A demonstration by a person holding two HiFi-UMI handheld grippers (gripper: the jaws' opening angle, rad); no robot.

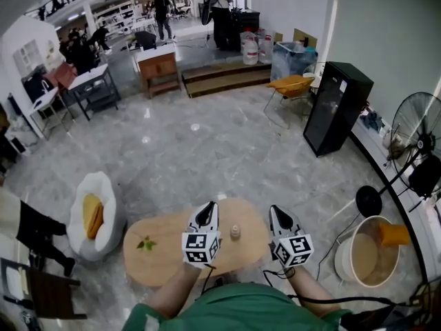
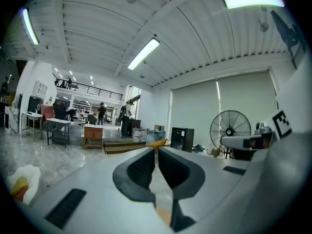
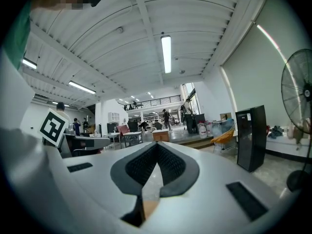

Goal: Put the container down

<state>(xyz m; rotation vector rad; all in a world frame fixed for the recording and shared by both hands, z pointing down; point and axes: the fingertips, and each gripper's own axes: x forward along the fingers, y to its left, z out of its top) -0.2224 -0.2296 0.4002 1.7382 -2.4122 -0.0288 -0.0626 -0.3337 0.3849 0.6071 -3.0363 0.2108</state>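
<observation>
Container (image 1: 235,232) seems already on table (image 1: 172,267); left gripper (image 1: 206,214) and right gripper (image 1: 279,218) are clenched empty, so I would lift away straight, slowly.

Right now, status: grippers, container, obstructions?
Left gripper and right gripper both shut, empty, at the table's near edge. Small container stands on the table between them, untouched. Green sprig off to the left, clear.

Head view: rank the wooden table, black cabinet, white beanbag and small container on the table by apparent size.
1. wooden table
2. black cabinet and white beanbag, about alike, so unranked
3. small container
</observation>
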